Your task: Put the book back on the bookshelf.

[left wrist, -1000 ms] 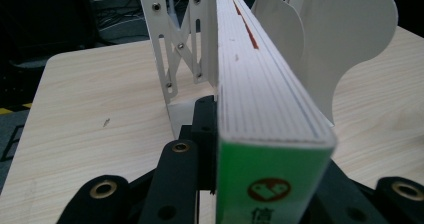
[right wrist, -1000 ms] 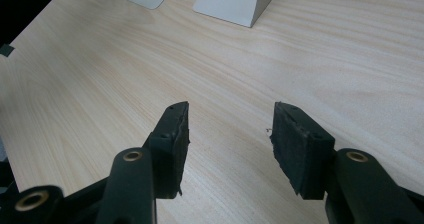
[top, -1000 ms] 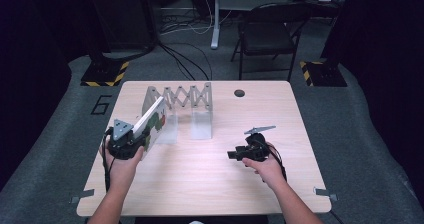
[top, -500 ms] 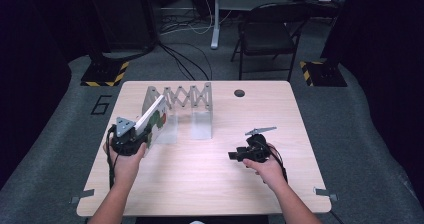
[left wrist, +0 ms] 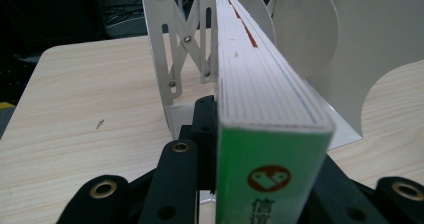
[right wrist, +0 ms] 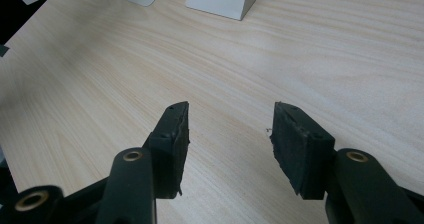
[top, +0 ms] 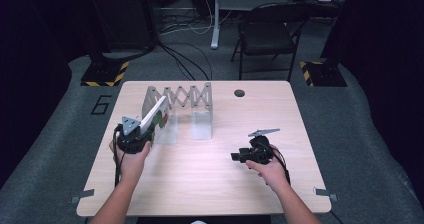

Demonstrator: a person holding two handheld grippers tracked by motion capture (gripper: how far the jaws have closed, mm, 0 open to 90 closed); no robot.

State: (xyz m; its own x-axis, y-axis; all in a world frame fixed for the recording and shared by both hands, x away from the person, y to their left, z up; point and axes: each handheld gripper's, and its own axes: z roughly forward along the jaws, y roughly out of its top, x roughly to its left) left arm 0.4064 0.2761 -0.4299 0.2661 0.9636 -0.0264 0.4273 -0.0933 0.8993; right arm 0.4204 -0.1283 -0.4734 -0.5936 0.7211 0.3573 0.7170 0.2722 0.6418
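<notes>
The left tool (top: 142, 134) pinches a thick white-paged book with a green spine (left wrist: 265, 134), tilted toward the white expanding metal book rack (top: 177, 101) at twelve o'clock on the pale wooden worktop (top: 200, 184). Best to level the book and slide it between dividers squarely. The rack's slots look empty. The right tool (right wrist: 227, 139) rests spread, holding nothing.
</notes>
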